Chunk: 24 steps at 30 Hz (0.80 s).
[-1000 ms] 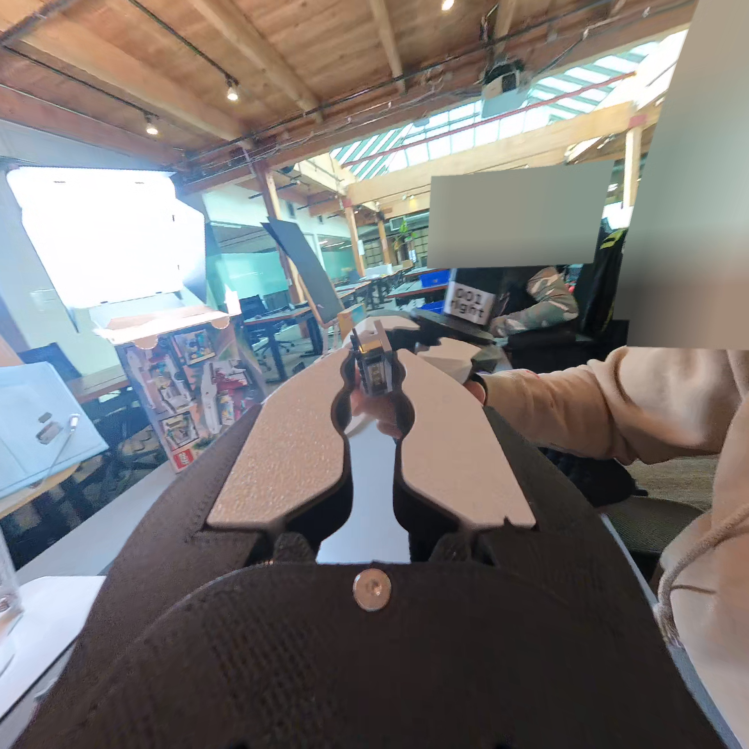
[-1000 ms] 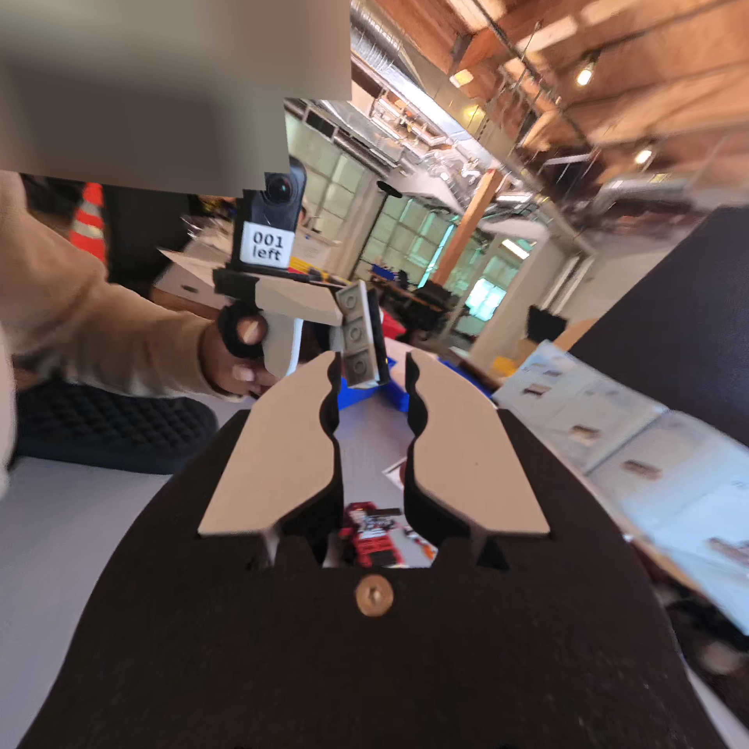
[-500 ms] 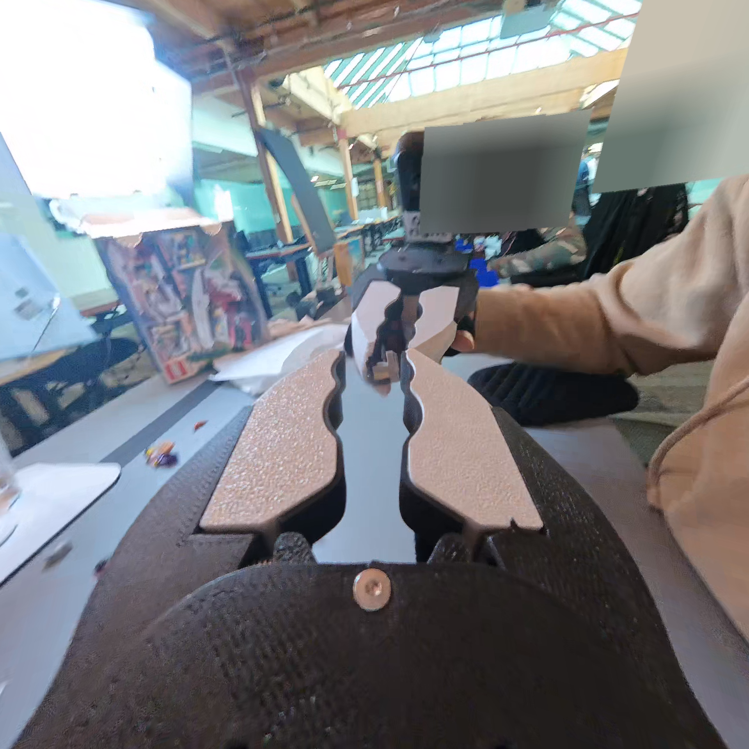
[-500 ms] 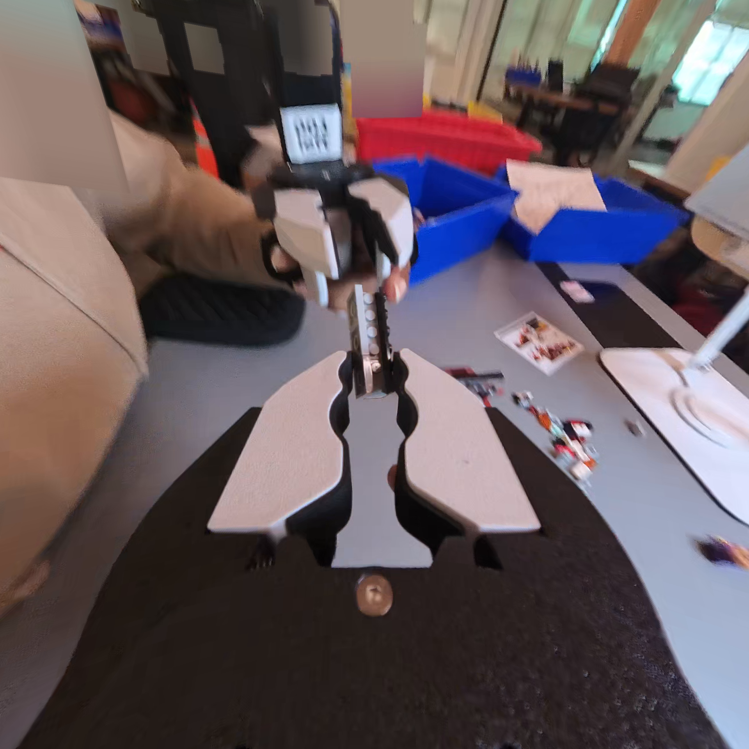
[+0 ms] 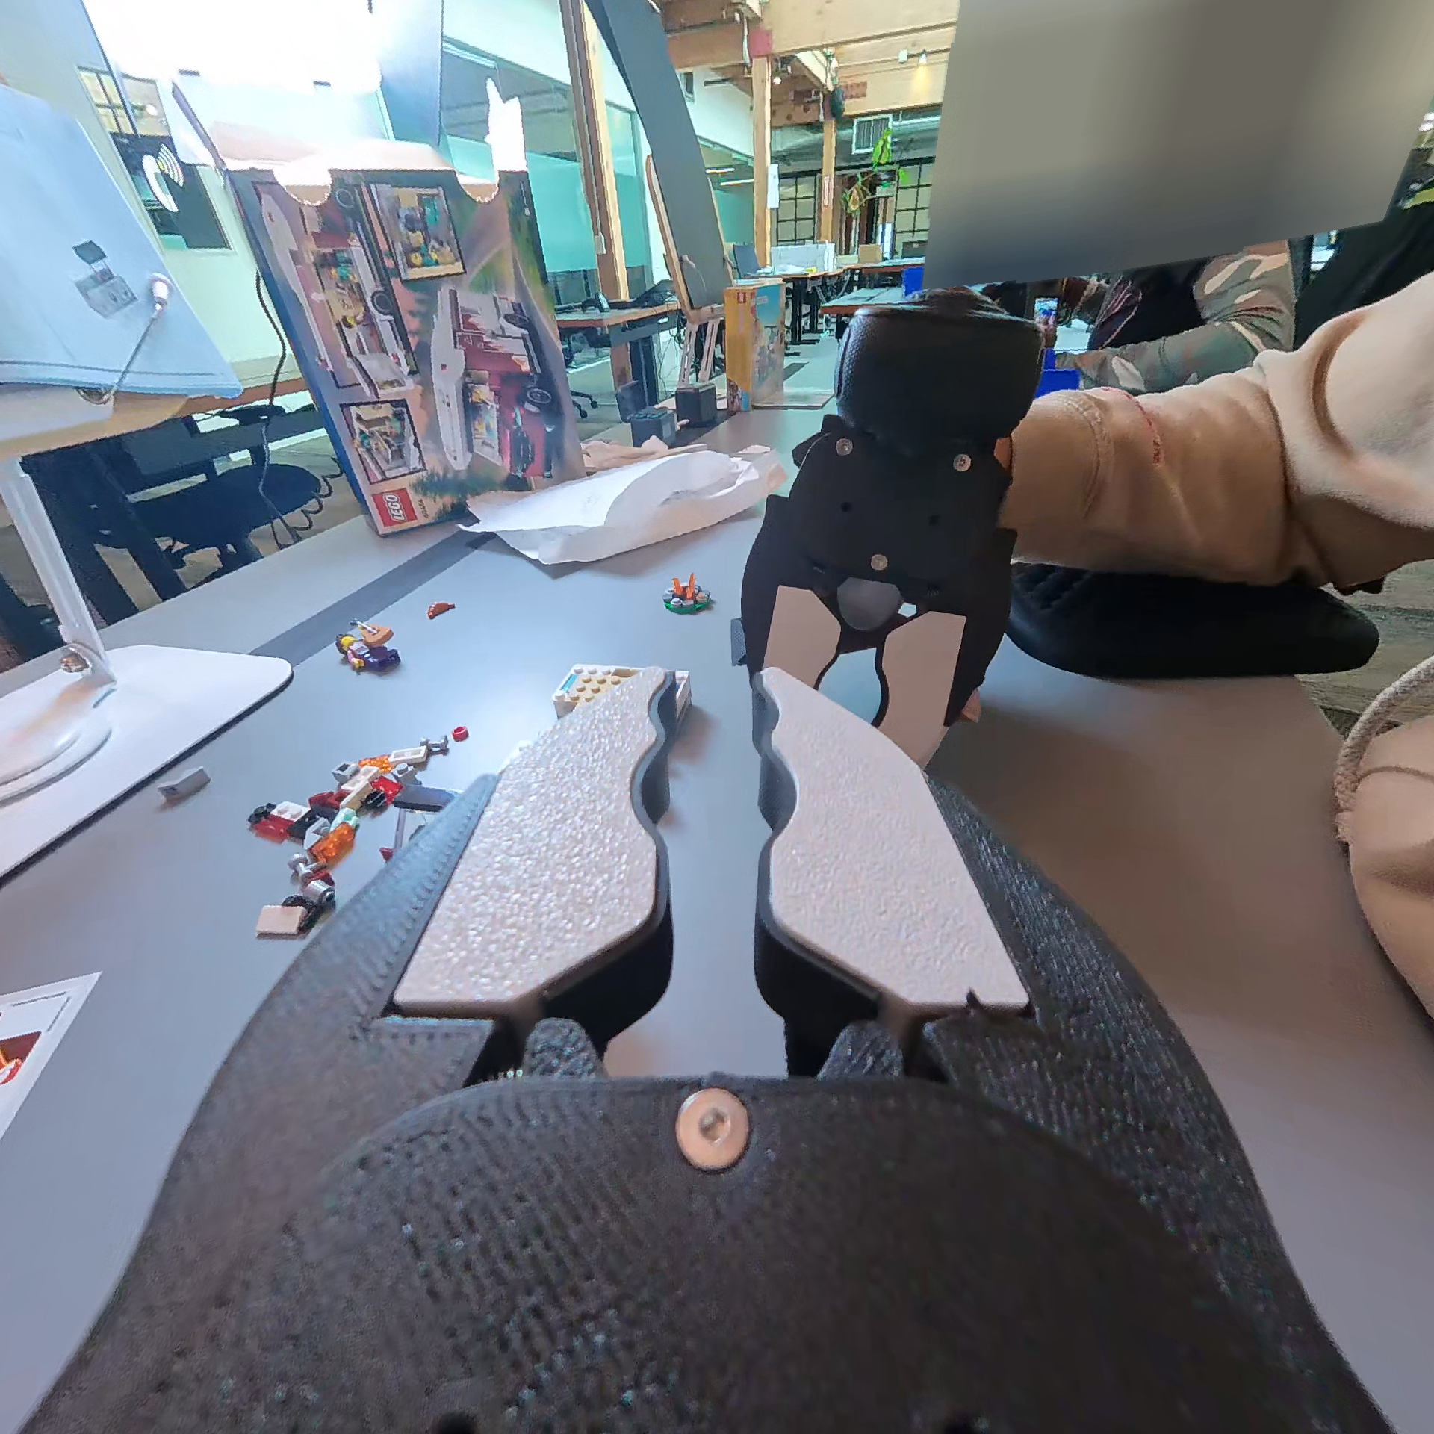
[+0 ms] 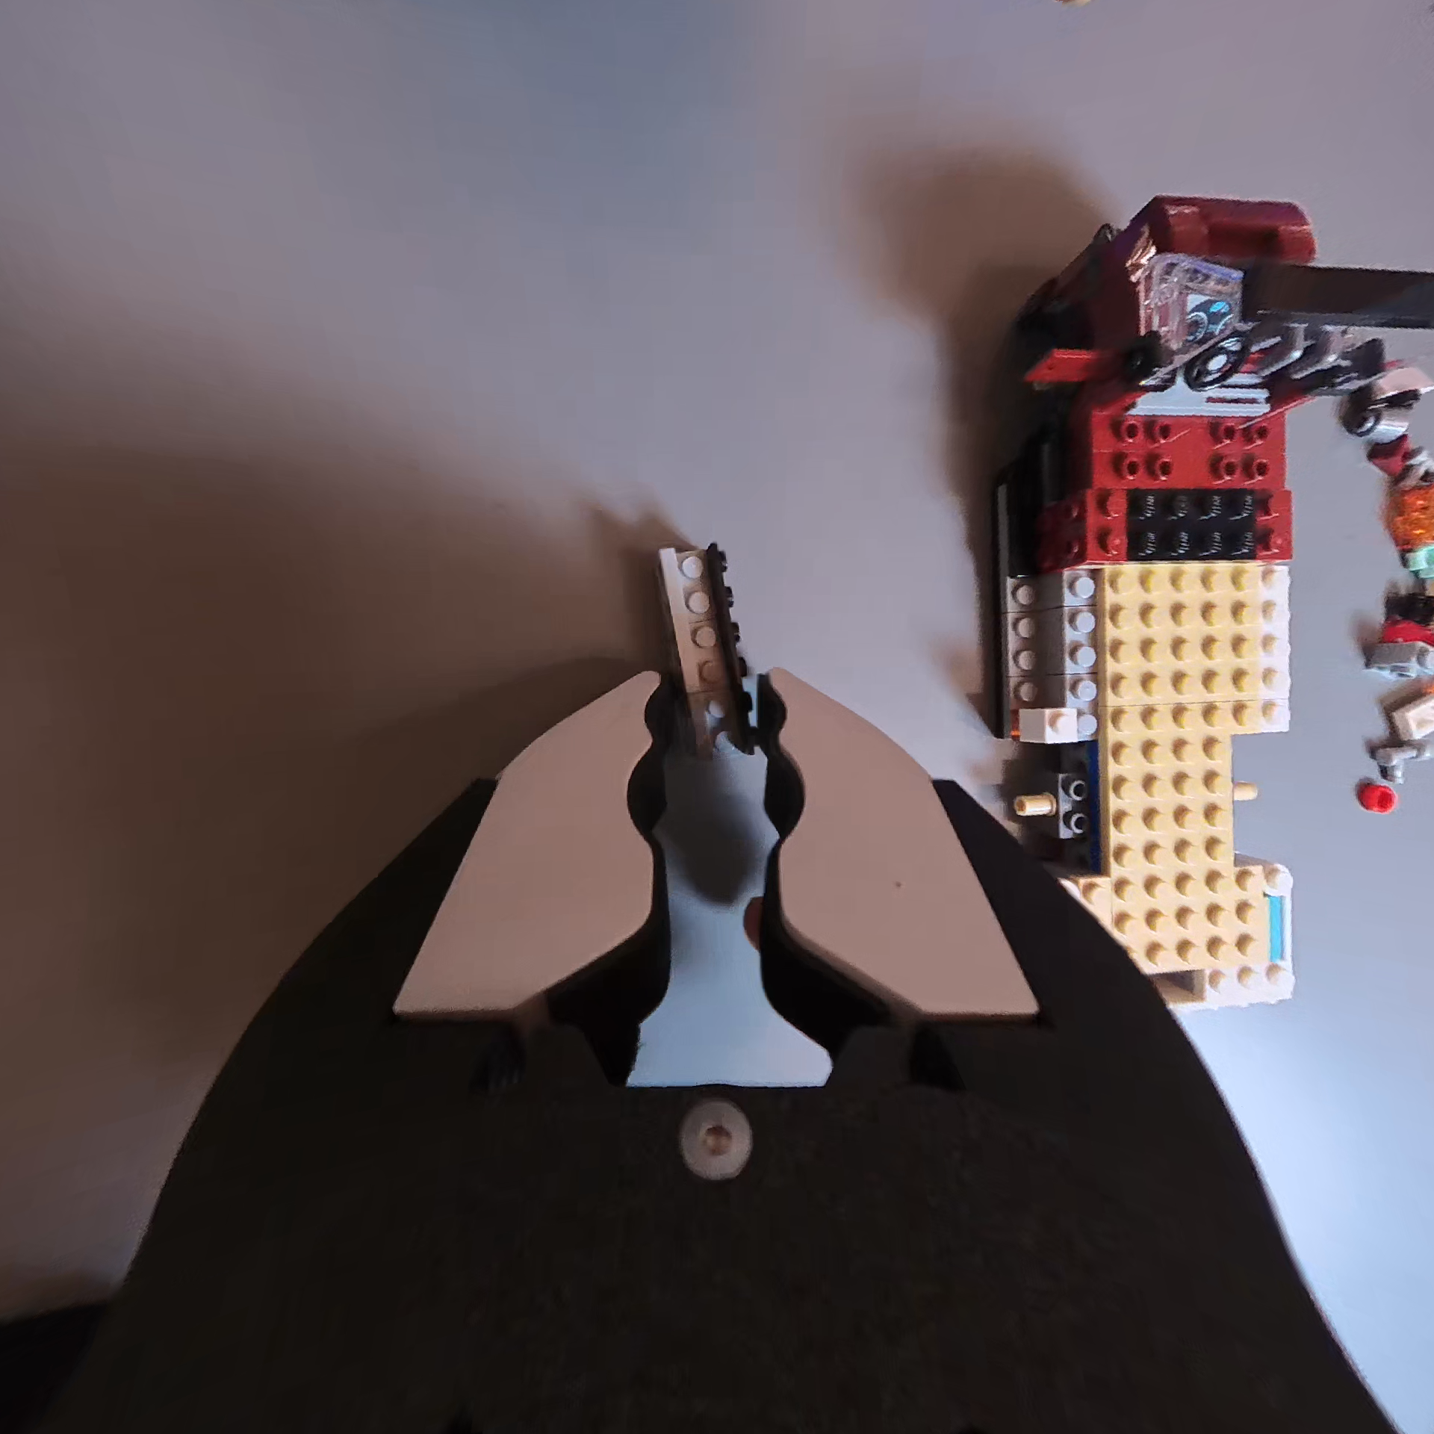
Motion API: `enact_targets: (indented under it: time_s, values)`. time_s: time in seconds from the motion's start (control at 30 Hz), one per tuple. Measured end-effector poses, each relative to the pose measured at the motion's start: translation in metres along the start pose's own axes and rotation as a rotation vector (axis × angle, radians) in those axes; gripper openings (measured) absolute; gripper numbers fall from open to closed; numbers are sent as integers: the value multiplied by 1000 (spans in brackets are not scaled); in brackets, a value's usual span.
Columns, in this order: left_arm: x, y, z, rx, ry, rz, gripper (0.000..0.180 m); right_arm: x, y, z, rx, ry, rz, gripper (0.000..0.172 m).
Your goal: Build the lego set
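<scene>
In the right wrist view my right gripper (image 6: 714,691) is shut on a short strip of light grey bricks with a black plate on its side (image 6: 698,613). It holds the strip above the grey table (image 6: 388,310), pointing away from me. A brick model with a tan studded floor and dark red front (image 6: 1172,698) lies to its right. In the left wrist view my left gripper (image 5: 712,687) is open with nothing between its fingers. The model's tan corner (image 5: 597,683) shows behind the left fingertip. The right gripper (image 5: 865,691) points down at the table just beyond; the strip is hidden there.
Several loose small pieces (image 5: 341,807) lie left of my left gripper, and a toy figure (image 5: 368,648) and a green round piece (image 5: 687,597) lie farther off. A toy box (image 5: 411,349), white paper (image 5: 636,497) and a white lamp base (image 5: 116,722) stand around. A person's sleeve (image 5: 1164,465) is at the right. There is about 12 cm between the tips of the two grippers. The toy figure (image 5: 368,648) is about equally far from each gripper, around 30 cm.
My left gripper held the strip up a second ago. The right gripper closed on it, the left let go, and the right carried it down over the table beside the model.
</scene>
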<state>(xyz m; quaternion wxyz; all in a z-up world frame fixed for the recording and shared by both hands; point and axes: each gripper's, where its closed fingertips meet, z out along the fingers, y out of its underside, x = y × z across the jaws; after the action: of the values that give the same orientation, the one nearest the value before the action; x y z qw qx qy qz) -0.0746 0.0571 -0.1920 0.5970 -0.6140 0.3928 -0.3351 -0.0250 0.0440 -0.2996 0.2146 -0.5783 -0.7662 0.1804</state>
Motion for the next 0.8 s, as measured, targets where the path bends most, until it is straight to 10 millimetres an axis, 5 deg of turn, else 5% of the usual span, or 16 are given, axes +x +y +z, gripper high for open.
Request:
enact_targets:
  time_s: [0.07, 0.13, 0.27, 0.4, 0.47, 0.63, 0.8]
  values:
    - [0, -2, -1, 9, -7, 5, 18, 3, -7, -7, 67, -3, 15, 32]
    - [-3, -3, -2, 17, -22, 7, 17, 27, -24, -30, 226, 63, 63, 37]
    - [-11, -2, -3, 19, -63, 15, 14, 129, -50, -113, 593, 423, 220, 36]
    - [-26, 3, -5, -7, -162, 74, 1, 223, -43, -185, 841, 768, 326, 24]
    - [-32, 7, -5, -24, -201, 105, 0, 263, -36, -209, 903, 915, 347, 2]
    - [-39, 18, -2, -80, -240, 164, 0, 340, -23, -230, 935, 1058, 407, 0]
    - [-44, 25, -1, -111, -256, 178, 0, 378, -14, -230, 954, 1056, 437, 0]
